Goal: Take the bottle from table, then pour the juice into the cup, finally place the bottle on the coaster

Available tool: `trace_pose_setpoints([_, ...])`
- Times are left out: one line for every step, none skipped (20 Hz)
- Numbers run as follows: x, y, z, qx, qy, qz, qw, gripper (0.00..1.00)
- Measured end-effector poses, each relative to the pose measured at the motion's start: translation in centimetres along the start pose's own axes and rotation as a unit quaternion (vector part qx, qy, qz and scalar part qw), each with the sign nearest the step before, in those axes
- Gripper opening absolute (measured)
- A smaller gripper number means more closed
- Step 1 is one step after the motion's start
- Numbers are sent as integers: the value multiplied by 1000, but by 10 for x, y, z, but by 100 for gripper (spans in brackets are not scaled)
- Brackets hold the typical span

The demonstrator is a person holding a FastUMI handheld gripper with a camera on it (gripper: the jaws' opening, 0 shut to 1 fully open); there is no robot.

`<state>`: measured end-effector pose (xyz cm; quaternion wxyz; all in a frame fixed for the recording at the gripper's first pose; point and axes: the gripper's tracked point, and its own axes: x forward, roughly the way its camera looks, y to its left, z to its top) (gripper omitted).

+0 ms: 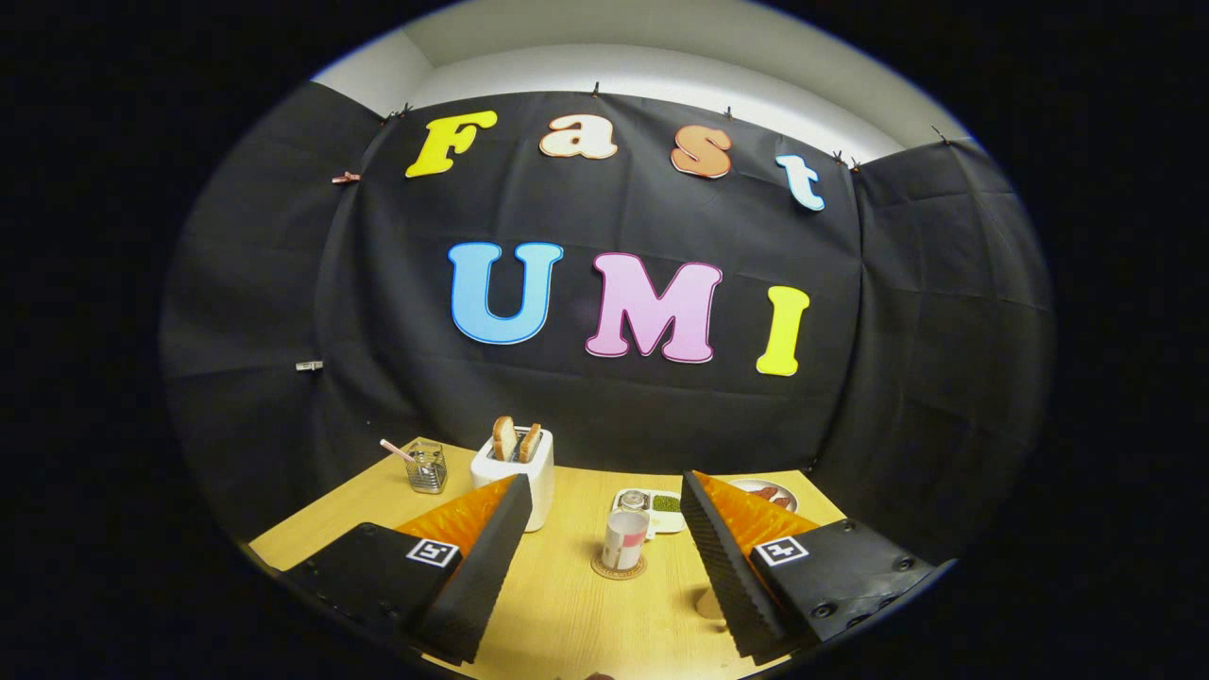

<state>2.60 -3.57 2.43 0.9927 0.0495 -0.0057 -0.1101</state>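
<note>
Gripper view: my gripper (604,557) hangs wide apart, holding nothing, above the wooden surface (567,614). Between and just beyond the fingers a bottle (625,539) stands upright on a coaster (619,568). Cup: cannot identify it. Toaster (518,469) sits just left of the bottle; a careless sweep there could knock either over.

The wooden table (567,604) carries a toaster (518,472), coaster (619,568), mesh holder (427,467) and plates (661,505).

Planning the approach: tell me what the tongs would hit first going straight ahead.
Probably the cup on its coaster, standing just beyond the open tongs and between their lines. Depth is unclear; they may pass above it toward the divided tray.
</note>
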Motion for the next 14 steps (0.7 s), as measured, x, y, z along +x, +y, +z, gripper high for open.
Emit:
trace_pose_setpoints([-8, 8, 0, 2, -1, 3, 1000, 98])
trace_pose_setpoints([-16, 15, -1, 0, 2, 5, 1000, 97])
trace_pose_setpoints([-26, 21, -3, 0, 3, 8, 1000, 98])
trace_pose_setpoints([-34, 30, -3, 5, 1, 11, 1000, 97])
trace_pose_setpoints([-42, 37, -3, 13, -4, 13, 1000, 98])
trace_pose_setpoints([-49, 39, -4, 22, -7, 10, 1000, 98])
trace_pose_setpoints([-55, 39, -8, 31, -6, 0, 999, 97])
trace_pose_setpoints([-59, 38, -15, 39, -1, -10, 999, 97])
trace_pose_setpoints([-62, 38, -22, 46, 4, -21, 999, 97])
trace_pose_setpoints([-64, 37, -26, 52, 4, -32, 998, 97])
trace_pose_setpoints([-65, 38, -29, 58, 4, -35, 998, 97])
trace_pose_setpoints([-65, 40, -35, 58, 10, -35, 998, 97])
trace_pose_setpoints([-68, 40, -40, 54, 16, -36, 998, 97])
trace_pose_setpoints([-69, 35, -41, 47, 17, -46, 998, 97])
